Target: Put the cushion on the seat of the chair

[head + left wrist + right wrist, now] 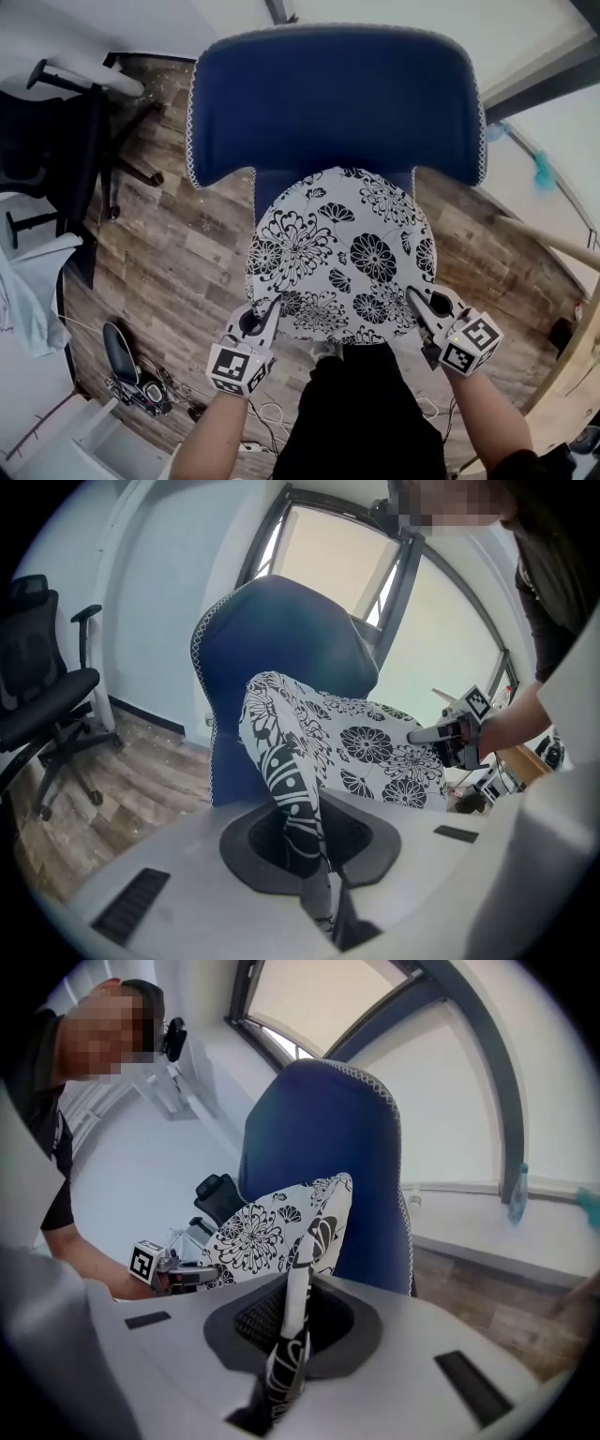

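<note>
**Floral cushion (342, 248) being gripped by both tongs over the blue chair (337, 94)**

The left tongs (271, 306) are being held shut on the near-left edge of the cushion, with a fold of the black-and-white fabric pinched between the jaws. The right tongs (413, 298) are being held shut on the near-right edge in the same way. The round cushion is being carried between them over the seat of the blue chair, its far edge up by the backrest. Whether it is touching the seat cannot be told. The chair is being shown on a wooden floor (178, 253), and a black office chair (56, 141) is standing well apart at the left.
</note>
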A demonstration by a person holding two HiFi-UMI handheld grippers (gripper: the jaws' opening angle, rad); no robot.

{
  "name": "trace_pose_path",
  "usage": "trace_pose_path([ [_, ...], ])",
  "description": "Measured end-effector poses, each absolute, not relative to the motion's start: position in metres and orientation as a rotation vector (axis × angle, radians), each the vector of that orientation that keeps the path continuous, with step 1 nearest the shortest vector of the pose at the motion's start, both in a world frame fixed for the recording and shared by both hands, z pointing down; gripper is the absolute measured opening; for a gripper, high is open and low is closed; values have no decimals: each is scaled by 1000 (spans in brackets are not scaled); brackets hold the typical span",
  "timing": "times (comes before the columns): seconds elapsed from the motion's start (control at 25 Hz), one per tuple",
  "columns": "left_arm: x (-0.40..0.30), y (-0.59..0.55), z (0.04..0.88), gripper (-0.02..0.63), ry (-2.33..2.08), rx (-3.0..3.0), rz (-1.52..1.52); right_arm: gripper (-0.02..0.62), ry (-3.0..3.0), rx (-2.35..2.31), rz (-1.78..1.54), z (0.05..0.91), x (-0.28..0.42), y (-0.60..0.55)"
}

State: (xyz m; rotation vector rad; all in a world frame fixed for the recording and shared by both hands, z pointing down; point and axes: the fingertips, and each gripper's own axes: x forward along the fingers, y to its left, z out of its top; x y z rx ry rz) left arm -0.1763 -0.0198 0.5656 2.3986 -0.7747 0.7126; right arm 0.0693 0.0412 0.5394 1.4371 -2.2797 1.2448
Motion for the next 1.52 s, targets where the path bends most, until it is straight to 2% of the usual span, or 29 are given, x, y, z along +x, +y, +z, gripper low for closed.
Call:
trace_pose_path([
  [0.2, -180, -25, 558, 28, -770, 2364, 708, 38, -2234, 1436, 1280, 522, 65, 39],
  [0.72, -190, -35, 611, 28, -810, 2298, 839, 38, -2120, 1401, 1335, 566, 86, 42],
  [0.76, -194, -39, 616, 40, -836, 2273, 841, 38, -2116, 1398, 1331, 569, 87, 43],
  [0.92, -216, -55, 631, 181, -957, 2147, 803, 38, -2104, 1401, 1370, 583, 90, 45],
  [0.96, -220, -57, 633, 192, -970, 2139, 808, 38, -2099, 1403, 1388, 585, 91, 45],
  [1.24, -267, -81, 622, 192, -1164, 2089, 790, 38, -2070, 1401, 1407, 596, 94, 47],
  [1.52, -278, -105, 590, 192, -1222, 2147, 728, 40, -2039, 1419, 1329, 602, 97, 44],
])
